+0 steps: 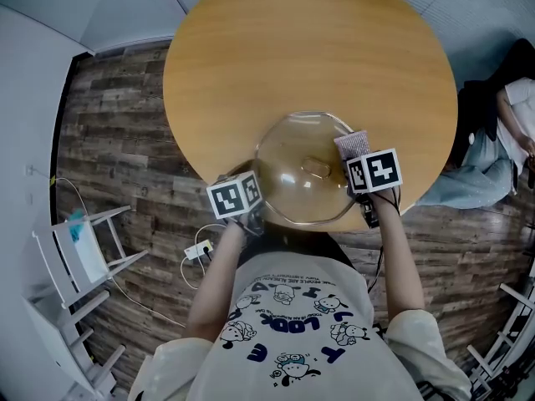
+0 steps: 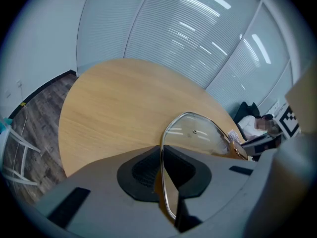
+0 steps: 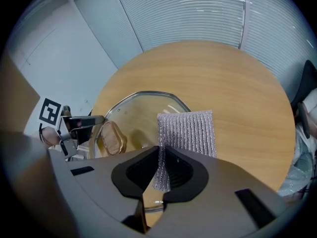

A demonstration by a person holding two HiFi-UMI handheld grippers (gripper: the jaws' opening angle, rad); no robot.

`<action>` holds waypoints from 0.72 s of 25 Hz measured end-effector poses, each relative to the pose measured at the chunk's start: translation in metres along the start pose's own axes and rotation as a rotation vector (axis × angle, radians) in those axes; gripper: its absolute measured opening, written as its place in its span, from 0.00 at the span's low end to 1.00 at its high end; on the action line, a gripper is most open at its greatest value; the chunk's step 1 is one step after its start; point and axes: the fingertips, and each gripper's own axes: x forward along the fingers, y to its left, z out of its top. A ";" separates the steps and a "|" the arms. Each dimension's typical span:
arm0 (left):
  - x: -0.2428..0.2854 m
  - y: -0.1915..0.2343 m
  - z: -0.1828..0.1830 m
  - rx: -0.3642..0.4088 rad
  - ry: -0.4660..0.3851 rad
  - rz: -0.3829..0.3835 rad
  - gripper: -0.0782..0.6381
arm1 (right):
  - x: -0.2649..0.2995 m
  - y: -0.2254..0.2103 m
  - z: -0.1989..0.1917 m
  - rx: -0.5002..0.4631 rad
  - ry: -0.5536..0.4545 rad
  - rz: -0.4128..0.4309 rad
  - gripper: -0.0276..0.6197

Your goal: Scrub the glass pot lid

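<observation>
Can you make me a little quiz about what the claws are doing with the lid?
1. True or false: the left claw grips the glass lid by its rim.
2. What does the right claw hold? A) a silver mesh cloth B) a spoon C) nothing
3. What shape is the wooden table?

Key: 1 true; 2 A; 3 round.
</observation>
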 end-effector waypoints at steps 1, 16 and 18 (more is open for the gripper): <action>0.000 0.000 0.000 0.004 0.000 0.001 0.15 | -0.001 0.001 -0.002 -0.001 0.001 -0.002 0.13; 0.002 0.000 0.000 0.058 0.005 0.006 0.15 | -0.008 0.020 -0.039 0.003 0.027 -0.011 0.13; 0.002 -0.001 0.001 0.061 0.007 0.003 0.15 | -0.007 0.021 -0.044 0.008 0.031 -0.014 0.13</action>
